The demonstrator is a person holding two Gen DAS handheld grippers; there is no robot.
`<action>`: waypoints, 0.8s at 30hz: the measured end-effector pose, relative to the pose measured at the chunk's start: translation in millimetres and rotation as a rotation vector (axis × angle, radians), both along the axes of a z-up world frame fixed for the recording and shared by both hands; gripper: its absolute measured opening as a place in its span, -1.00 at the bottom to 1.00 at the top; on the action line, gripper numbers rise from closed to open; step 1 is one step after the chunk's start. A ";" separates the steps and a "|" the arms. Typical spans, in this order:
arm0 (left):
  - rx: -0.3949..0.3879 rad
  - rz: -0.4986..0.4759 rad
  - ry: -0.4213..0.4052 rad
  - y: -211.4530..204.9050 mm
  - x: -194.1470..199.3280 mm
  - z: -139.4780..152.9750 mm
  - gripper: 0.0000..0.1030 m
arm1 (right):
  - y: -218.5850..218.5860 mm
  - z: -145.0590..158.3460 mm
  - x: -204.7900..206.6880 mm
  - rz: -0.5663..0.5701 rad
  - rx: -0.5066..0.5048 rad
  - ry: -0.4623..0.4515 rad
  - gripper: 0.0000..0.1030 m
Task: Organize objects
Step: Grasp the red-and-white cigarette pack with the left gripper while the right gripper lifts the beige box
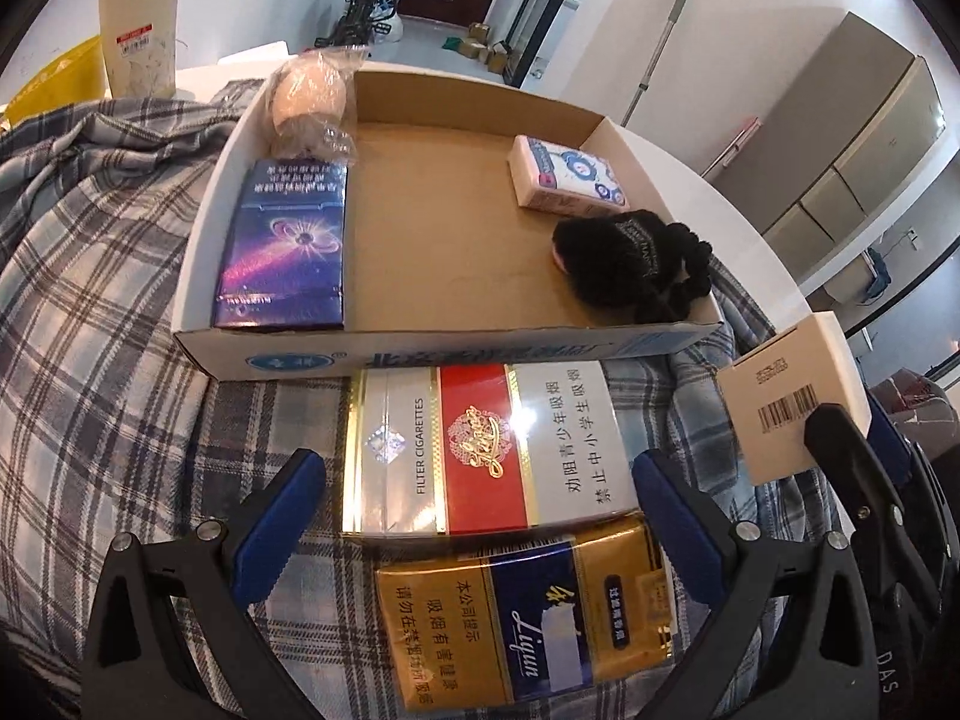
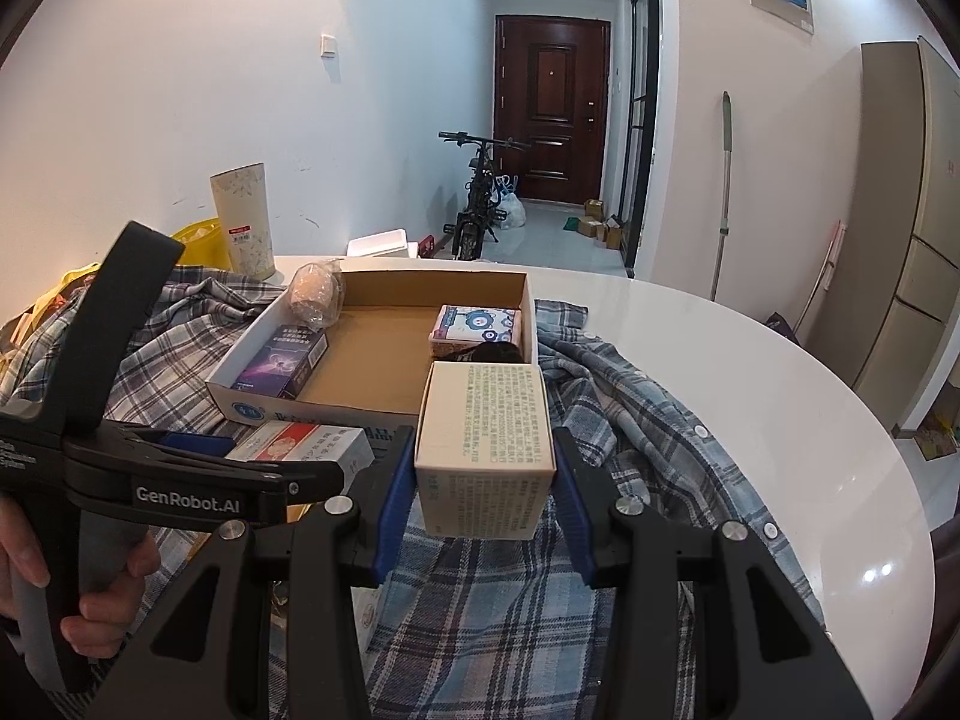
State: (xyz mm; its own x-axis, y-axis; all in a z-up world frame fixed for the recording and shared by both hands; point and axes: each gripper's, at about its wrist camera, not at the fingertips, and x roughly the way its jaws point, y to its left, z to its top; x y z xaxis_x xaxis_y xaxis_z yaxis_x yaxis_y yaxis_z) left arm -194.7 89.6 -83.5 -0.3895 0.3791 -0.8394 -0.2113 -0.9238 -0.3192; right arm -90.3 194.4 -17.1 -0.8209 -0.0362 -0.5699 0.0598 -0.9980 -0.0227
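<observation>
A small beige box (image 2: 483,450) sits clamped in the right claw (image 2: 483,504), held above the plaid shirt (image 2: 630,420) just before the cardboard tray (image 2: 384,414) on the white surface (image 2: 750,372). The left claw (image 1: 480,516) gapes wide over a red-and-white cigarette pack (image 1: 486,450).

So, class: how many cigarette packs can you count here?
3. The purple pack lies in the cardboard tray; the red-and-white pack and gold pack lie on the plaid cloth. Others may be hidden.
</observation>
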 end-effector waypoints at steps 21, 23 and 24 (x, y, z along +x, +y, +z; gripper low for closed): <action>-0.012 0.002 0.220 -28.0 53.8 57.3 0.76 | 6.1 1.5 0.2 -0.020 -0.008 0.015 -0.17; -0.024 0.010 0.256 -32.4 61.6 65.1 0.76 | 5.7 1.8 1.0 -0.020 -0.007 0.019 -0.17; -0.034 0.010 0.276 -33.4 64.6 68.6 0.76 | 5.7 1.8 1.0 -0.020 -0.007 0.019 -0.17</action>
State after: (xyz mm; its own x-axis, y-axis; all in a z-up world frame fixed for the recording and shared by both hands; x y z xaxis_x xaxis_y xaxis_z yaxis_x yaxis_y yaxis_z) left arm -130.1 56.2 -14.8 -0.6091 0.3471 -0.7131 -0.2763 -0.9357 -0.2194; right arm -89.3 200.1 -15.3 -0.8322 -0.0234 -0.5540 0.0392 -0.9991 -0.0166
